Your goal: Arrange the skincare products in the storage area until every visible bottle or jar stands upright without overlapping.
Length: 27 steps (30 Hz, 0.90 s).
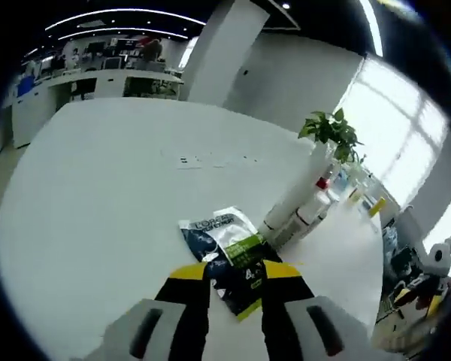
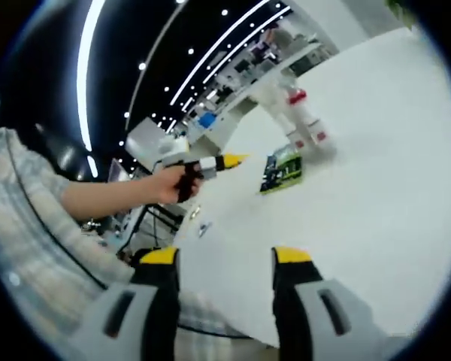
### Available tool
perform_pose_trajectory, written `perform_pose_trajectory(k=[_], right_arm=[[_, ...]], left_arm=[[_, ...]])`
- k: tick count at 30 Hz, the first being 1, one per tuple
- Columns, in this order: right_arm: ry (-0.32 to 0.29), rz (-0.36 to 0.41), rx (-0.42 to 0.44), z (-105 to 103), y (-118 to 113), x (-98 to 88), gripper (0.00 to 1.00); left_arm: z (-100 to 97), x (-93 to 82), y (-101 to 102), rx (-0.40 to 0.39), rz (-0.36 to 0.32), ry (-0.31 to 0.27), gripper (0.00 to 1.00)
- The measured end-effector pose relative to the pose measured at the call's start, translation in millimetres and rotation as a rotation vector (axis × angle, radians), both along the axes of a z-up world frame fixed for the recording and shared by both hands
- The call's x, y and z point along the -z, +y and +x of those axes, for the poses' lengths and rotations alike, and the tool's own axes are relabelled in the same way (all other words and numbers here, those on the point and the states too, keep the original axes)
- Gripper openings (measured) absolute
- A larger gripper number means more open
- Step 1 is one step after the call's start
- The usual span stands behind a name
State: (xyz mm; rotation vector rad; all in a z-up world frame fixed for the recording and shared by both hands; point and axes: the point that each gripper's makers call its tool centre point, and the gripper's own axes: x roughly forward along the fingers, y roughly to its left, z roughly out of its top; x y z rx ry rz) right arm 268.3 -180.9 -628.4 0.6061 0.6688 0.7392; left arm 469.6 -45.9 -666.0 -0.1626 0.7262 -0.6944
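The left gripper (image 1: 236, 280) hangs low over a white table (image 1: 98, 195), jaws spread apart with nothing between them. Just past its yellow tips lies a flat sachet (image 1: 229, 252), dark with a green label, lying face up. Beyond the sachet, 2 white containers lie tipped over, touching each other: a long tube (image 1: 293, 197) and a spray bottle (image 1: 314, 207) with a red part near its top. A potted plant (image 1: 331, 131) stands behind them, and a few small bottles (image 1: 364, 197) stand further off toward the window.

In the right gripper view the right gripper (image 2: 224, 259) waits wide open and empty above the near table edge, well apart from the products. There the left gripper (image 2: 210, 165) shows in a person's hand (image 2: 173, 182), pointing at the sachet (image 2: 283, 171) and the fallen spray bottle (image 2: 301, 120).

The step in hand looks like an approach to the lying products. To do it well, the left gripper should pass over the sachet, take 1 container near its middle, and tilt it up onto its base clear of its neighbour, so nothing overlaps.
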Motion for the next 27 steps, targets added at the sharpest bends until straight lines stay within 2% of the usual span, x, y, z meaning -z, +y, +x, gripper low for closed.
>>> perform_pose_trajectory(k=[2, 5, 7, 8, 12, 13, 15, 16, 18, 20, 22, 23, 25, 27], right_arm=[[0.0, -0.001, -0.022, 3.7, 7.0, -0.3, 0.47], [-0.002, 0.014, -0.057, 9.0, 20.2, -1.7, 0.46], [-0.006, 0.023, -0.086, 11.6, 30.4, -4.1, 0.45], [-0.011, 0.021, -0.099, 12.2, 34.1, -4.6, 0.45], [-0.013, 0.022, -0.141, 15.5, 48.1, -3.6, 0.44], [-0.013, 0.024, -0.146, 16.1, 49.6, -3.4, 0.44], [-0.011, 0.028, -0.157, 17.1, 53.5, -3.2, 0.44], [-0.011, 0.029, -0.159, 17.1, 54.3, -3.1, 0.44], [-0.01, 0.027, -0.174, 17.1, 57.9, -2.5, 0.44], [-0.007, 0.025, -0.186, 16.8, 61.1, -1.4, 0.44], [-0.007, 0.024, -0.192, 16.5, 62.1, -0.7, 0.43], [-0.005, 0.023, -0.195, 15.7, 62.8, -0.2, 0.43], [-0.003, 0.022, -0.2, 14.2, 63.7, 0.3, 0.43], [-0.003, 0.017, -0.203, 11.2, 63.6, 0.4, 0.43]], left_arm=[[-4.5, -2.6, 18.1, -0.032, 0.044, -0.027, 0.18], [-14.0, -7.1, 40.5, -0.054, 0.049, -0.069, 0.09], [-20.8, -3.3, 60.2, -0.081, 0.07, -0.062, 0.07], [-26.4, 1.5, 73.0, -0.094, 0.092, -0.041, 0.06], [-44.1, 1.4, 103.4, -0.179, 0.03, -0.011, 0.04], [-47.7, 3.1, 111.1, -0.196, 0.032, 0.0, 0.04], [-56.2, 9.4, 133.5, -0.244, 0.076, 0.02, 0.04], [-57.6, 10.3, 137.7, -0.251, 0.088, 0.018, 0.04], [-67.7, 16.8, 159.3, -0.282, 0.141, 0.037, 0.04], [-78.0, 21.9, 175.8, -0.305, 0.166, 0.065, 0.04], [-88.1, 29.2, 191.7, -0.313, 0.22, 0.087, 0.04], [-95.1, 37.0, 201.8, -0.313, 0.268, 0.113, 0.04], [-108.1, 50.1, 209.7, -0.295, 0.322, 0.173, 0.04], [-112.9, 56.8, 215.0, -0.273, 0.375, 0.167, 0.05]])
